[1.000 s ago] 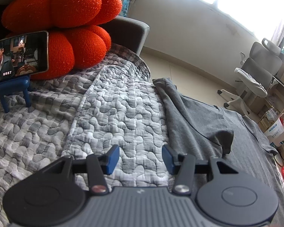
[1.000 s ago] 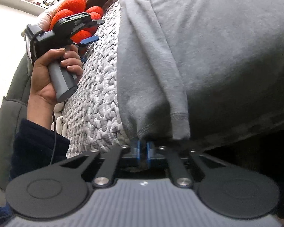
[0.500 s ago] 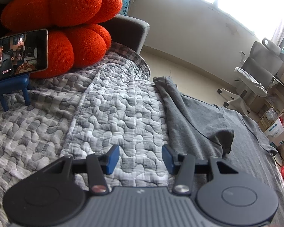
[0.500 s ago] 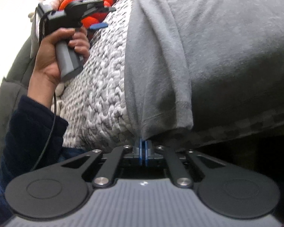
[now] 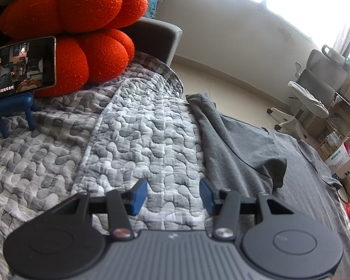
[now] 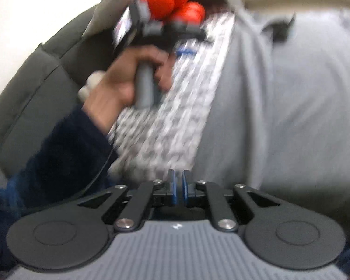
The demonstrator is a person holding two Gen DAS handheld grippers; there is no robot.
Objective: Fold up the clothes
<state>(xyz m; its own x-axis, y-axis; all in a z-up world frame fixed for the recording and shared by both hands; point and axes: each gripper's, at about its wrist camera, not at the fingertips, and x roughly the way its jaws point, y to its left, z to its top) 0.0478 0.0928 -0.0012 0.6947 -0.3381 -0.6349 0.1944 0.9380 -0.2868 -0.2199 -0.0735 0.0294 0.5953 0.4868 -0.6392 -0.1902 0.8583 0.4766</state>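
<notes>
Left tool (image 5: pixel 172 196): blue pads set wide apart, nothing between them. It hangs over the grey quilted blanket (image 5: pixel 140 135), its right pad just beside the near edge of the grey T-shirt (image 5: pixel 245 144), not gripping it.

Right tool (image 6: pixel 179 186): blue pads drawn almost together, a thin gap left between them. The frame is badly blurred; no cloth is seen in the gap, so it appears to hold nothing, though this cannot be confirmed. The tool sits at the near edge of the T-shirt (image 6: pixel 291 105), where the shirt meets the blanket (image 6: pixel 175 116).

Hand (image 6: pixel 126 79): wrapped around the grey handle of the left tool (image 6: pixel 184 53), raised above the blanket to the left of the T-shirt; a dark blue sleeve (image 6: pixel 58 163) covers the forearm.

T-shirt: spread flat on the blanket, its left side bunched into a long ridge, one small fold standing up near the left tool.

Beyond the T-shirt, to its left: a phone (image 5: pixel 21 67) on a blue stand (image 5: pixel 14 107), its screen lit, and behind it an orange knitted cushion (image 5: pixel 81 23). To the far right of the T-shirt, a grey office chair (image 5: pixel 315 88).
</notes>
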